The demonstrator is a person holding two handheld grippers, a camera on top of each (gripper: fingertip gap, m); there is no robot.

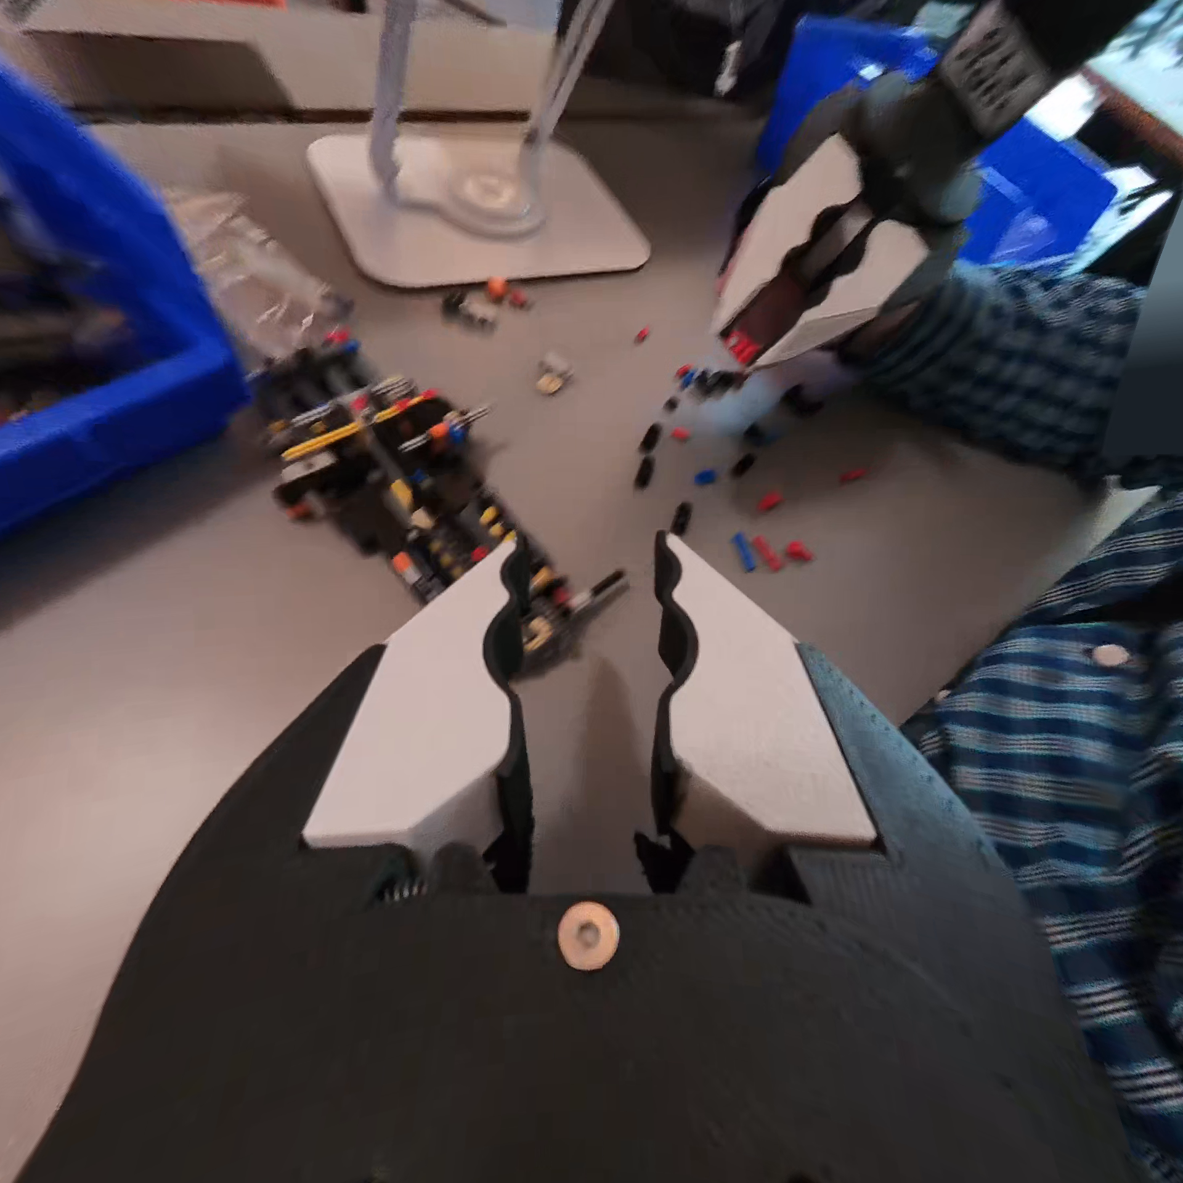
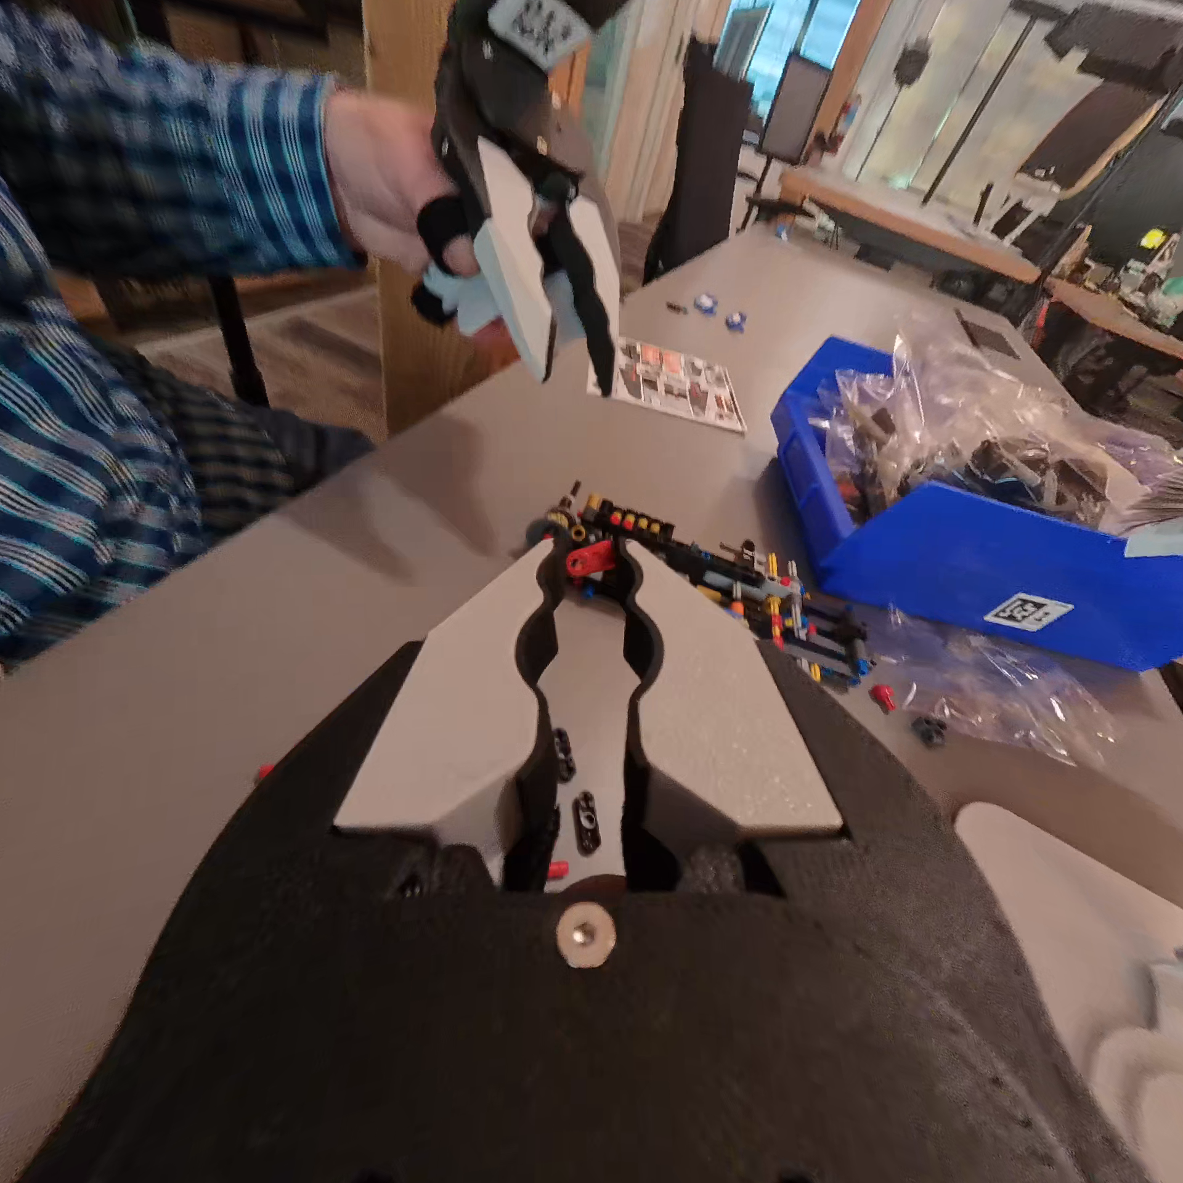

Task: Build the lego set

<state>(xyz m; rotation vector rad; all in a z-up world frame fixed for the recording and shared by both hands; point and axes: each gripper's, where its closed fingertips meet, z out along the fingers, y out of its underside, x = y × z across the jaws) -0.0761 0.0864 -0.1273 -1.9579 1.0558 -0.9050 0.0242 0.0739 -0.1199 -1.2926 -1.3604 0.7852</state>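
The partly built black, yellow and red lego assembly (image 1: 397, 474) lies on the grey table (image 1: 160, 704); it also shows in the right wrist view (image 2: 704, 576). My left gripper (image 1: 589, 544) is open and empty, held above the table just short of the assembly's near end. My right gripper (image 2: 587, 552) is shut on a small red lego piece (image 2: 589, 560) and holds it over the assembly's end. In the left wrist view the right gripper (image 1: 762, 352) hangs at the upper right over loose pieces (image 1: 704, 474). The left gripper (image 2: 573, 378) hangs high in the right wrist view.
A blue bin (image 2: 960, 563) with bagged parts stands right of the assembly, with clear plastic bags (image 2: 992, 691) beside it. Another blue bin (image 1: 1024, 192) stands at the back. A monitor stand base (image 1: 474, 205) and a printed instruction sheet (image 2: 672, 384) lie on the table. The person's plaid sleeve (image 1: 1024, 358) is near.
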